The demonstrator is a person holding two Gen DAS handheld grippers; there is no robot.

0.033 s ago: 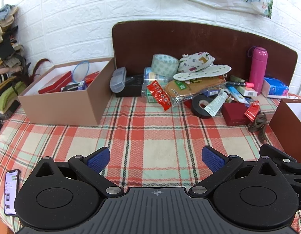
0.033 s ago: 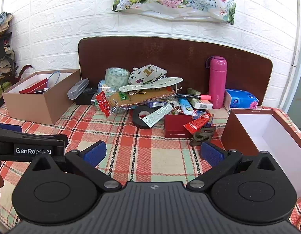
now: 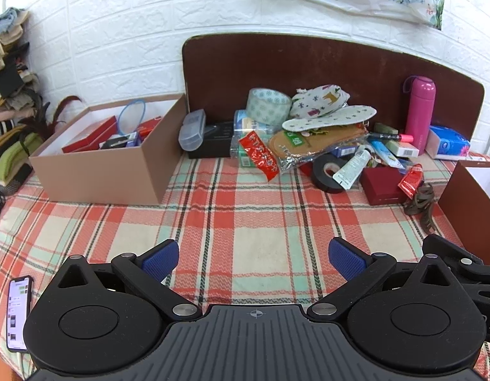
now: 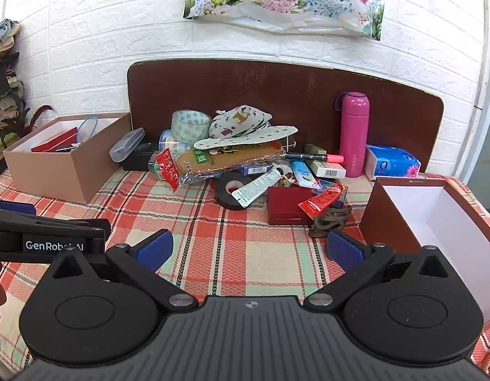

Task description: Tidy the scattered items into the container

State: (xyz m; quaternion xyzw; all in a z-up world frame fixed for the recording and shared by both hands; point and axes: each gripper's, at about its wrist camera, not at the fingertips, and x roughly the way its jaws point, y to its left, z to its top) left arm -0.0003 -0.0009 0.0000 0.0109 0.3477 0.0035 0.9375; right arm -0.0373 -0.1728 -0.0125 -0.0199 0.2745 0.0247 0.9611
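A heap of scattered items lies at the back of the plaid cloth: a patterned tape roll [image 3: 267, 106], a white insole [image 3: 329, 117], a red packet [image 3: 259, 155], a black tape roll [image 3: 324, 171], a white tube [image 3: 353, 166] and a dark red box [image 3: 384, 184]. At the left, a tan box [image 3: 96, 171] holds several things. A brown box with a white, empty inside [image 4: 403, 219] stands at the right. My left gripper [image 3: 251, 258] is open above bare cloth, well short of the heap. My right gripper [image 4: 249, 249] is open too, with nothing between its pads.
A pink bottle [image 3: 419, 114] and a blue tissue pack [image 3: 449, 143] stand behind the heap against a brown board [image 3: 308, 63]. A phone [image 3: 18, 311] lies at the near left corner. Folded clothes [image 3: 10, 63] are stacked off the left edge.
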